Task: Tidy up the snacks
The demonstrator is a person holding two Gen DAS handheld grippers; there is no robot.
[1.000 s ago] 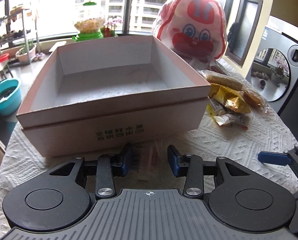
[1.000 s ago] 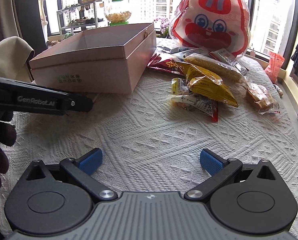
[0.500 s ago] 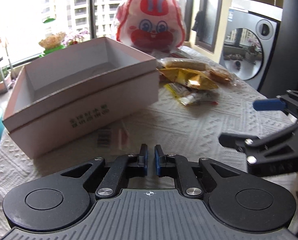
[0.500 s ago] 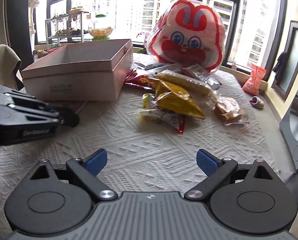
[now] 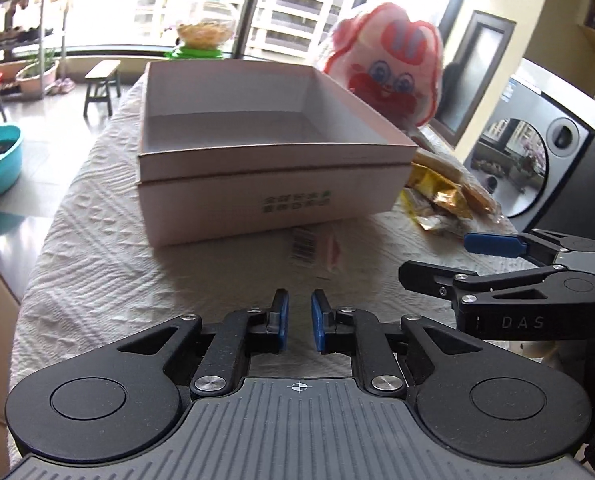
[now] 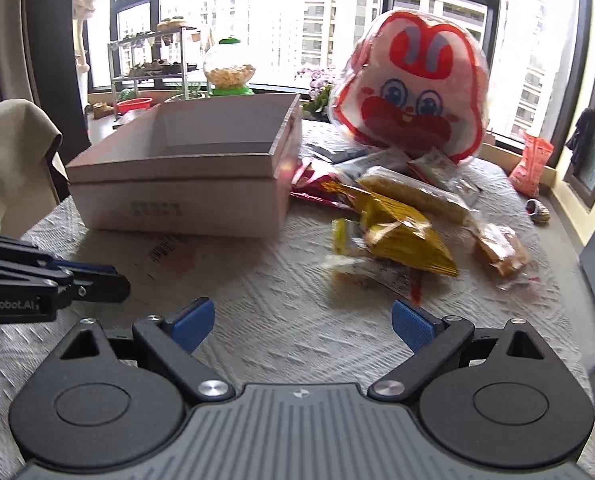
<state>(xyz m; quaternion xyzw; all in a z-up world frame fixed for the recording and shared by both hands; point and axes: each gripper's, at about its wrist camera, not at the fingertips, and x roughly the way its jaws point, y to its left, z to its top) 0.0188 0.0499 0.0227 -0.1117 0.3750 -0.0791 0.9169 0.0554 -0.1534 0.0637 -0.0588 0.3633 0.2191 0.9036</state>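
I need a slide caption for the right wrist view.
Right claw closing, empty, before snack packets beside an open box.

Left gripper (image 5: 299, 322): jaws drawn together as far as seen, narrow slit left betw. blue pads, nothing held; pitched down fwd.
Right gripper (image 6: 302, 324): jaws spread wide, closing slowly, nothing betw. them; pitched down fwd.
Relative pos.: grippers side by side, close; each seen edge-on in the other's cam.
Hands: not made out.
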